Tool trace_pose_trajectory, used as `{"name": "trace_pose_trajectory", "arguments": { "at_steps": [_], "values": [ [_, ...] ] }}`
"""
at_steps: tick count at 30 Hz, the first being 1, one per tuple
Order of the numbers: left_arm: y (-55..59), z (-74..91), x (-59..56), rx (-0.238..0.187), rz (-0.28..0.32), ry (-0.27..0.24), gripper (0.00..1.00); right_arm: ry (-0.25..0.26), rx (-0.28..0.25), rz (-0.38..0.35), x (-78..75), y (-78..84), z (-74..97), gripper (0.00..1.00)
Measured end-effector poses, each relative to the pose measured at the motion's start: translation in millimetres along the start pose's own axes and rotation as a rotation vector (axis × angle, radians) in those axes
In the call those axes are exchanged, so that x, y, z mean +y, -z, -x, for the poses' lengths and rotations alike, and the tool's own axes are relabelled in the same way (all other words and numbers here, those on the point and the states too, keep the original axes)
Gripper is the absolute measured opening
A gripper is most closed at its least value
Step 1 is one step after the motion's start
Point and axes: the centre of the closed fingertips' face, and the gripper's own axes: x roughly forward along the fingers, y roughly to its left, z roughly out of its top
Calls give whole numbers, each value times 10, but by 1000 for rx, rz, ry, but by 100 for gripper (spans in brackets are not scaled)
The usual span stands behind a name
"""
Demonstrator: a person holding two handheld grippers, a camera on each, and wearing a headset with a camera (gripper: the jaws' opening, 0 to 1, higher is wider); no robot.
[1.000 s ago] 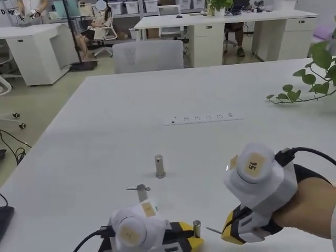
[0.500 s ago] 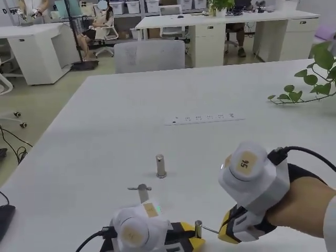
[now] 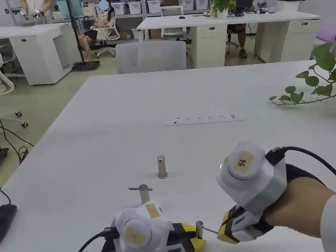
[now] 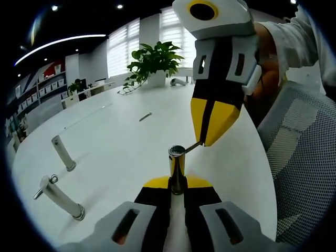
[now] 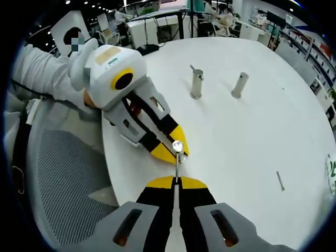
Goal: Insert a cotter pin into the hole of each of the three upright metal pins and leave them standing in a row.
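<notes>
Three metal pins stand on the white table (image 3: 105,131). The far pin (image 3: 161,166) is bare. A cotter pin crosses the top of the middle pin (image 3: 144,192). My left gripper (image 3: 193,242) is shut on the near pin (image 4: 177,168) and holds it upright. My right gripper (image 5: 177,181) is shut on a thin cotter pin (image 5: 177,167), level and pointing at the near pin. Its tip (image 4: 193,147) meets that pin just below the top; I cannot tell whether it is inside the hole. The right gripper (image 3: 223,234) sits just right of the near pin (image 3: 199,227).
A loose cotter pin (image 4: 145,116) lies on the table farther out. A power strip (image 3: 205,119) is set into the table's middle, and plant stems (image 3: 307,79) reach in at the right. The near table edge runs close under both grippers. A grey chair (image 3: 149,55) stands beyond the far edge.
My right gripper has moved left, closing the gap so the cotter pin's tip now reaches the held pin. The left gripper and the other two pins have stayed put.
</notes>
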Motion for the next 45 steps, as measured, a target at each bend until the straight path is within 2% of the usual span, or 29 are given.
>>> {"name": "trace_pose_trajectory", "arguments": {
  "at_steps": [13, 45],
  "values": [
    [-1, -16, -43, -1, 1, 3, 6, 0, -7, -28, 21, -65, -6, 3],
    [-14, -26, -22, -5, 4, 1, 6, 33, -26, 7, -19, -235, -81, 4]
  ]
}}
